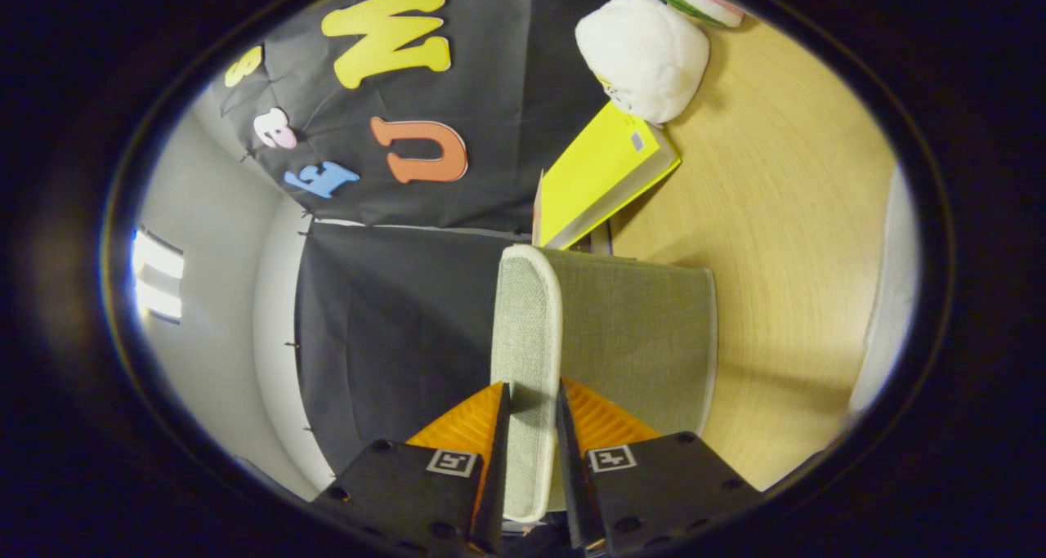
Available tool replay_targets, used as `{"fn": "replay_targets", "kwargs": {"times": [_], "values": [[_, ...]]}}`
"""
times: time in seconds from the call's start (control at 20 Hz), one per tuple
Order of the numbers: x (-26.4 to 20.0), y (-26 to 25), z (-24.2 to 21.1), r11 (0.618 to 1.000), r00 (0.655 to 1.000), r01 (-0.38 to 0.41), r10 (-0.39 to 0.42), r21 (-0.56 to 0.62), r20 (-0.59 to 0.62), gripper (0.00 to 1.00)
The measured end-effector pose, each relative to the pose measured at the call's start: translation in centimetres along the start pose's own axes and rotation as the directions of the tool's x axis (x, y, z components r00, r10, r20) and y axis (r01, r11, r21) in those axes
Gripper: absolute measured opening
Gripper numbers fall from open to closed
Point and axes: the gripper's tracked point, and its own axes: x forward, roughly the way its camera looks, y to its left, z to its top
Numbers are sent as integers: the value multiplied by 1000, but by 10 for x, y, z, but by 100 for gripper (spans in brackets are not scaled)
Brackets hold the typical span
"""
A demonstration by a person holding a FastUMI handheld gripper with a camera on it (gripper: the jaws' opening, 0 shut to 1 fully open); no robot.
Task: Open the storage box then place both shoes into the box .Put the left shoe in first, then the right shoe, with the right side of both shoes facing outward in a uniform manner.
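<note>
A recording booth dressed up as a home corner, not a real room. Black cloth (392, 313) hangs as the wall, pinned in panels, with a pale plain wall (212, 354) and a bright window or light (157, 276) past its edge. Household things sit on a light wood bench (784, 239): a grey fabric box (629, 345), a yellow book (601, 174) leaning just beyond it, and a white plush toy (645, 51) touching the book's far end.
</note>
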Motion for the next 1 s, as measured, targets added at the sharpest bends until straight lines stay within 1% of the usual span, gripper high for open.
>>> {"fn": "replay_targets", "kwargs": {"times": [0.05, 0.1, 0.15, 0.25, 0.4, 0.6, 0.8, 1.0], "values": [[-3, 5, 1, 1000, 1000, 2, -2, -7, 10, 25], [-5, 10, -1, 1000, 1000, 7, -7, -25, 17, 21], [-7, 17, -2, 999, 1000, 6, -5, -43, 18, 13], [-10, 32, -4, 997, 999, 26, -24, -71, 29, 6], [-12, 59, -10, 993, 998, 43, -38, -113, 51, 6], [-3, 97, -20, 983, 994, 91, -79, -162, 76, 7], [22, 133, -30, 974, 989, 126, -108, -188, 101, 7], [56, 164, -41, 951, 980, 185, -160, -248, 118, 7]]}}
